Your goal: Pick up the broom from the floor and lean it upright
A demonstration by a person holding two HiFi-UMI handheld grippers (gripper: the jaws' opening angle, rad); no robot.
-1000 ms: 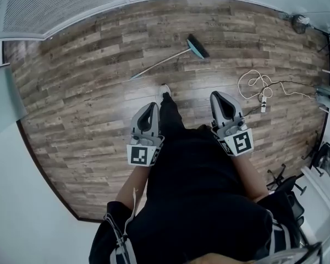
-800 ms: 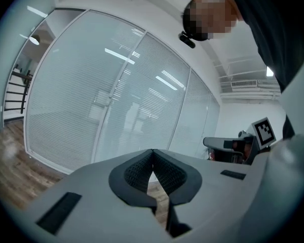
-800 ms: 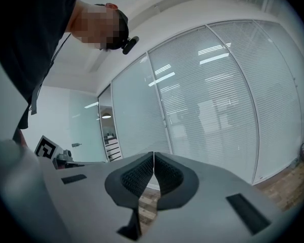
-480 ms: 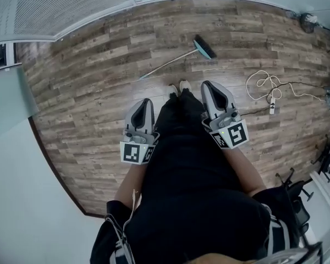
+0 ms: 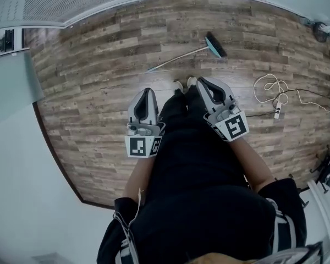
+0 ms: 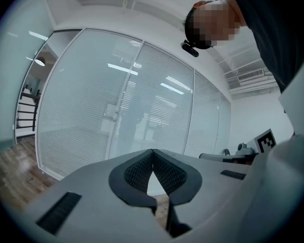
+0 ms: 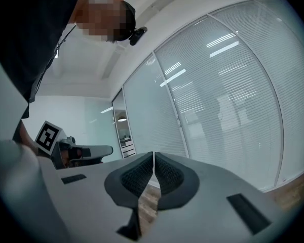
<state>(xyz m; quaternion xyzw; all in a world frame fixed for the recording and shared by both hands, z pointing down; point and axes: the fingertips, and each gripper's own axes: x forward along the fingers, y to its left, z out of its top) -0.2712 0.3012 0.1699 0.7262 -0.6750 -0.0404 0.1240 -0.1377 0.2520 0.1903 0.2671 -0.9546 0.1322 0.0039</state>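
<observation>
Both shoes (image 5: 185,83) now stand side by side on the wooden floor (image 5: 93,98), where a second ago only one showed ahead of the body, and the gap between them and the broom (image 5: 182,56) has narrowed; the person has stepped toward it. That approach is all that is done so far. The broom lies flat on the floor just beyond the shoes, between them and the floor's far edge by the glass wall, with its handle end nearest the feet and its teal bristle head (image 5: 215,44) pointing away to the right.

Neither tool has reached it. The left gripper (image 5: 148,92) and the right gripper (image 5: 200,81) are carried out in front of the body, well above the floor, and each gripper view shows the ribbed pads meeting at the tips with nothing between them.

By this reading the real work remains: opening a gripper, reaching down, closing on the handle, lifting it, and leaning it upright against a support, probably the glass wall. A white cable (image 5: 269,87) near the floor's right edge lies apart from the broom.
</observation>
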